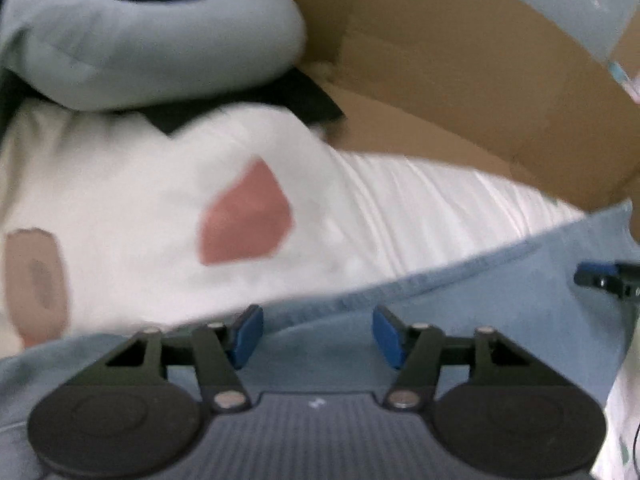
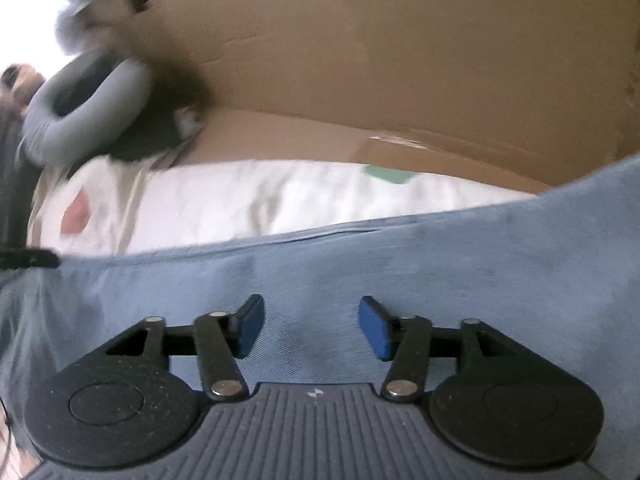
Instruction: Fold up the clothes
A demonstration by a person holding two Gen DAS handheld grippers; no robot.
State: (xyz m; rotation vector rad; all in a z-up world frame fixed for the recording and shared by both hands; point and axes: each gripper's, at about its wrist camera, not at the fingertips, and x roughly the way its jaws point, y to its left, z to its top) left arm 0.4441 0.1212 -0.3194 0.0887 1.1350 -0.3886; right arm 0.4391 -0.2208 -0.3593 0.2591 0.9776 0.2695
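Observation:
A light blue denim garment point(image 1: 500, 300) lies spread under both grippers; in the right wrist view the same blue cloth point(image 2: 400, 264) fills the lower half. My left gripper point(image 1: 318, 336) hangs just over its near edge, jaws open, nothing between the blue pads. My right gripper point(image 2: 312, 326) is open too, low over the cloth with empty pads. At the right edge of the left wrist view the other gripper's tip point(image 1: 600, 276) shows. Beyond the denim lies a white cloth with pink patches point(image 1: 248, 216), seen too as white fabric point(image 2: 248, 200) in the right wrist view.
A brown cardboard box point(image 1: 460, 80) stands behind the white cloth, and fills the top of the right wrist view as cardboard point(image 2: 400, 60). A grey-blue padded ring point(image 1: 152, 52) sits on a dark item at the upper left, also visible as a ring point(image 2: 92, 96).

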